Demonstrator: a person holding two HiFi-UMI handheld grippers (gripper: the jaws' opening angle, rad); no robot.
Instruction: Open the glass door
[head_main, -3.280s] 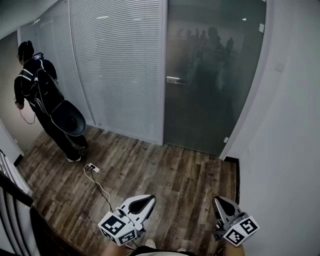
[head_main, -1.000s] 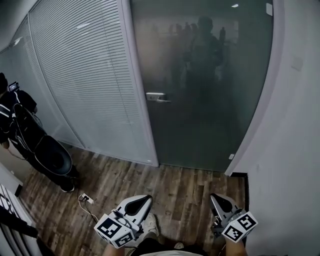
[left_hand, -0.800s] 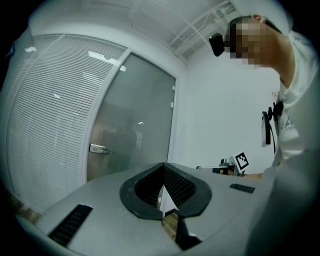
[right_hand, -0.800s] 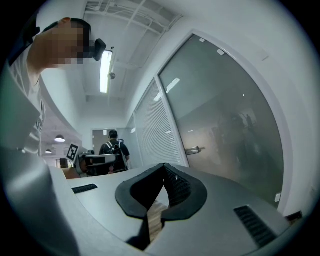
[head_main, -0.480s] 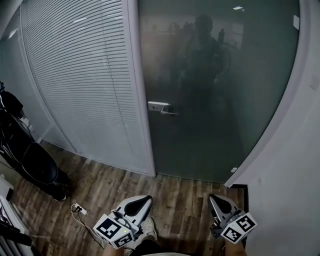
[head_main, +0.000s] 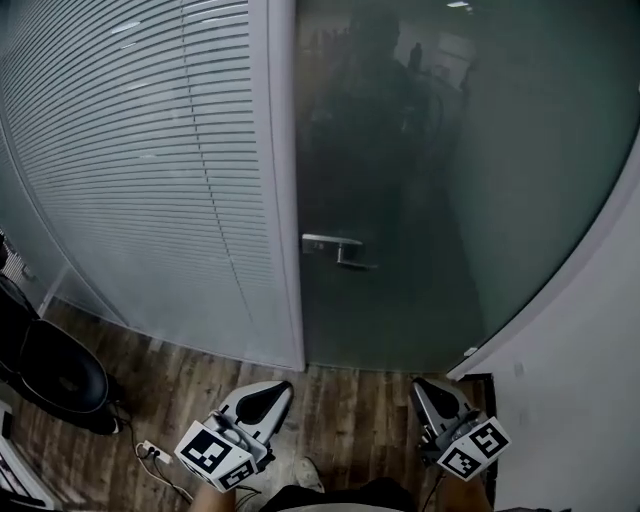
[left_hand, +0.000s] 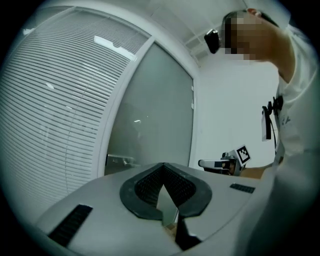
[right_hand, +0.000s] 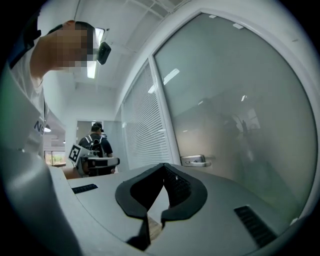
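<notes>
The frosted glass door (head_main: 420, 200) stands closed straight ahead, its metal lever handle (head_main: 337, 247) on its left edge beside the white frame post (head_main: 282, 200). Both grippers hang low in front of it, well short of the glass. My left gripper (head_main: 270, 392) is shut and empty, pointing level at the door. My right gripper (head_main: 425, 387) is shut and empty too, near the door's right side. The handle (left_hand: 120, 160) shows small in the left gripper view and again, as the same handle (right_hand: 196, 160), in the right gripper view, well beyond the jaws in both.
A white partition with slatted blinds (head_main: 140, 170) runs off to the left. The white wall (head_main: 580, 400) closes in on the right. A black round seat (head_main: 55, 378) and a power strip with cable (head_main: 150, 452) lie on the wood floor at the left. A person with a backpack (right_hand: 95, 144) stands behind.
The door has come much closer and the handle now sits larger near the view's middle. The person at the left has slid out of the head view. Both grippers stayed shut.
</notes>
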